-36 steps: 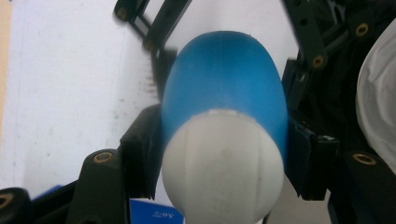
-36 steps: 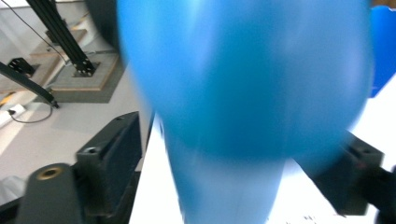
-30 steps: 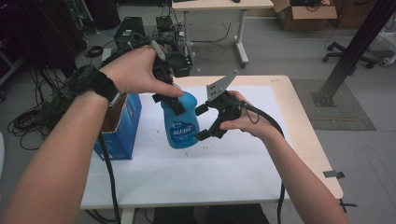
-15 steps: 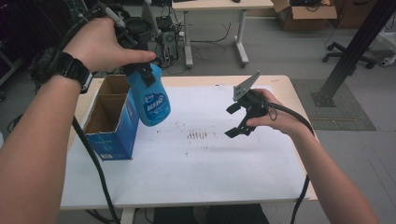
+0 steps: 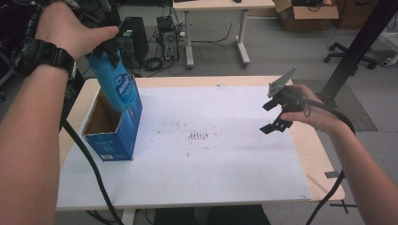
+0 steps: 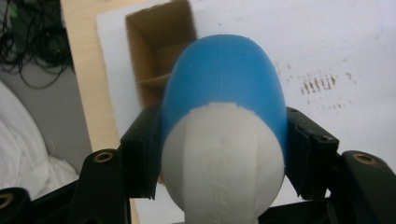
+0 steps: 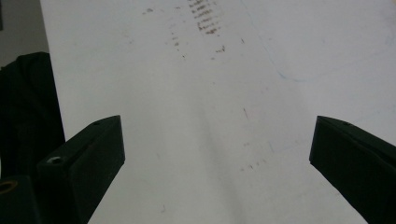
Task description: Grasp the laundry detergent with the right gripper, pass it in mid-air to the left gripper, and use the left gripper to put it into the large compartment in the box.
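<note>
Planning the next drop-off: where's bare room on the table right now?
The white sheet is bare from the blue carton across to the open right claw, apart from smudge marks mid-sheet. Crowded only far left, where the left claw holds the blue bottle over the open carton.

**Grey workshop floor, desks and clutter behind the table**

A grey floor (image 5: 281, 51) spreads behind the wooden table (image 5: 324, 164). A white-legged desk (image 5: 216, 28) stands beyond, tangled cables (image 5: 159, 61) beside it. A cardboard carton (image 5: 305, 9) sits far right, near an office chair base (image 5: 356, 49) and a black slanted post (image 5: 361, 47).
</note>
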`<control>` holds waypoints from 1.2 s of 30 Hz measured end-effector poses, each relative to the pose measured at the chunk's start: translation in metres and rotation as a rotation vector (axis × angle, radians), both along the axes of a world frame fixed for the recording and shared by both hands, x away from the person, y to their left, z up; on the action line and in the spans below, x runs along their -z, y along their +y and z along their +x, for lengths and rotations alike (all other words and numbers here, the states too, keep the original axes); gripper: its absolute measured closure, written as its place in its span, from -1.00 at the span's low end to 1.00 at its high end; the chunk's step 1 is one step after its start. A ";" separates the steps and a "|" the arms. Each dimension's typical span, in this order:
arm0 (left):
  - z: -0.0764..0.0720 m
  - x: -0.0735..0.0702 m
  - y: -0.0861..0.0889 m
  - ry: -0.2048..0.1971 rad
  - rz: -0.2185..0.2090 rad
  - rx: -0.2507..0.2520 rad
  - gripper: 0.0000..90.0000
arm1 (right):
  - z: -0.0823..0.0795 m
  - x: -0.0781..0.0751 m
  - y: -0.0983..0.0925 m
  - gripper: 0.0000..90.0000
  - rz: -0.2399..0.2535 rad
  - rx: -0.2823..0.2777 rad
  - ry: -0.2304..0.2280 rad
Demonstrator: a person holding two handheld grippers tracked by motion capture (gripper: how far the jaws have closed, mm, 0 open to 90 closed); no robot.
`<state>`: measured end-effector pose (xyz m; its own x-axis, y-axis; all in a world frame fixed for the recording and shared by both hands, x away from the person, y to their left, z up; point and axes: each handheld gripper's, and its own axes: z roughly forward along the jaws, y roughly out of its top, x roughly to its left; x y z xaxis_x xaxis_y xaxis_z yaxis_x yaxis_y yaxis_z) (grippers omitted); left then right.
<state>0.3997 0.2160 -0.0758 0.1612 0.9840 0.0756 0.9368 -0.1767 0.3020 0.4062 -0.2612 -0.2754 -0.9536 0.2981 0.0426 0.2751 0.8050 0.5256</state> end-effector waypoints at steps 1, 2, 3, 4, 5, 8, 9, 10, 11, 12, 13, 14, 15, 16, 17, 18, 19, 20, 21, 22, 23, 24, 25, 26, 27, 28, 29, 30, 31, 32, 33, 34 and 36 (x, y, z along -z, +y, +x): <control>0.001 0.002 0.005 0.004 -0.004 -0.030 -0.15 | 0.000 0.000 -0.003 -0.92 -0.002 0.007 -0.002; 0.002 0.003 0.008 0.007 -0.004 -0.040 -0.15 | 0.000 -0.001 -0.010 -0.92 -0.012 0.017 0.001; 0.003 0.004 0.011 0.009 -0.005 -0.056 -0.15 | 0.000 -0.001 -0.013 -0.92 -0.018 0.020 0.001; 0.004 0.006 0.015 0.011 -0.007 -0.070 -0.15 | -0.001 -0.001 -0.017 -0.92 -0.030 0.028 0.003; 0.005 0.008 0.018 0.015 -0.004 -0.078 -0.15 | -0.001 -0.001 -0.021 -0.92 -0.042 0.033 0.007; 0.007 0.015 0.025 0.020 0.005 -0.104 -0.15 | -0.002 -0.002 -0.030 -0.92 -0.080 0.046 0.003; 0.008 0.017 0.027 0.022 0.010 -0.107 -0.15 | -0.003 -0.002 -0.033 -0.92 -0.089 0.054 0.003; 0.008 0.020 0.028 0.024 0.013 -0.115 -0.15 | -0.003 -0.002 -0.035 -0.92 -0.094 0.059 0.003; 0.009 0.022 0.030 0.029 0.014 -0.119 -0.15 | -0.003 -0.002 -0.038 -0.92 -0.097 0.062 0.005; 0.010 0.025 0.032 0.031 0.015 -0.121 -0.15 | -0.004 -0.002 -0.040 -0.92 -0.097 0.066 0.006; 0.011 0.028 0.033 0.031 0.010 -0.126 -0.15 | -0.004 -0.002 -0.042 -0.92 -0.098 0.067 0.008; 0.012 0.032 0.036 0.035 0.007 -0.128 -0.15 | -0.004 -0.002 -0.043 -0.92 -0.098 0.069 0.009; 0.012 0.035 0.037 0.040 0.003 -0.130 -0.15 | -0.004 -0.002 -0.044 -0.92 -0.098 0.074 0.008; 0.013 0.039 0.039 0.044 -0.001 -0.134 -0.15 | -0.004 -0.001 -0.045 -0.92 -0.099 0.075 0.008; 0.014 0.042 0.040 0.046 -0.002 -0.135 -0.15 | -0.004 -0.001 -0.045 -0.92 -0.101 0.075 0.009; 0.014 0.046 0.041 0.049 0.000 -0.134 -0.15 | -0.004 0.000 -0.046 -0.92 -0.105 0.075 0.008; 0.015 0.050 0.042 0.053 0.003 -0.136 -0.15 | -0.004 0.000 -0.046 -0.92 -0.107 0.074 0.007; 0.016 0.053 0.043 0.054 0.010 -0.137 -0.15 | -0.004 0.001 -0.046 -0.92 -0.106 0.076 0.005; 0.016 0.057 0.043 0.057 0.015 -0.139 -0.15 | -0.004 0.001 -0.046 -0.92 -0.106 0.076 0.004; 0.017 0.060 0.044 0.061 0.020 -0.143 -0.15 | -0.004 0.001 -0.046 -0.92 -0.105 0.077 0.006; 0.018 0.064 0.045 0.067 0.026 -0.140 -0.15 | -0.003 0.002 -0.046 -0.92 -0.105 0.075 0.005; 0.018 0.067 0.045 0.068 0.025 -0.143 -0.15 | -0.003 0.002 -0.046 -0.92 -0.106 0.074 0.006; 0.019 0.071 0.046 0.073 0.026 -0.141 -0.15 | -0.003 0.003 -0.046 -0.92 -0.106 0.073 0.006; 0.020 0.074 0.047 0.074 0.022 -0.144 -0.15 | -0.003 0.003 -0.046 -0.92 -0.105 0.072 0.005; 0.020 0.078 0.047 0.078 0.021 -0.142 -0.15 | -0.003 0.003 -0.045 -0.92 -0.103 0.077 0.006; 0.021 0.082 0.048 0.082 0.017 -0.144 -0.15 | -0.003 0.004 -0.045 -0.92 -0.102 0.076 0.006; 0.022 0.085 0.049 0.086 0.015 -0.143 -0.15 | -0.003 0.004 -0.045 -0.92 -0.102 0.074 0.006; 0.022 0.089 0.049 0.089 0.013 -0.144 -0.15 | -0.003 0.004 -0.045 -0.92 -0.103 0.073 0.008; 0.023 0.092 0.050 0.095 0.014 -0.139 -0.15 | -0.003 0.004 -0.045 -0.92 -0.106 0.072 0.008; 0.024 0.096 0.050 0.097 0.014 -0.140 -0.15 | -0.003 0.004 -0.045 -0.92 -0.106 0.073 0.006; 0.024 0.100 0.050 0.103 0.016 -0.138 -0.15 | -0.003 0.005 -0.045 -0.92 -0.105 0.073 0.005; 0.025 0.104 0.050 0.107 0.017 -0.137 -0.15 | -0.003 0.005 -0.045 -0.92 -0.104 0.073 0.006; 0.026 0.110 0.050 0.119 0.022 -0.135 -0.15 | -0.002 0.005 -0.044 -0.92 -0.102 0.072 0.004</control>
<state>0.4259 0.2664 -0.1862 0.0372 0.9956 0.0857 0.9814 -0.0525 0.1846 0.4037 -0.3055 -0.2800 -0.9294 0.3689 0.0121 0.3362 0.8325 0.4405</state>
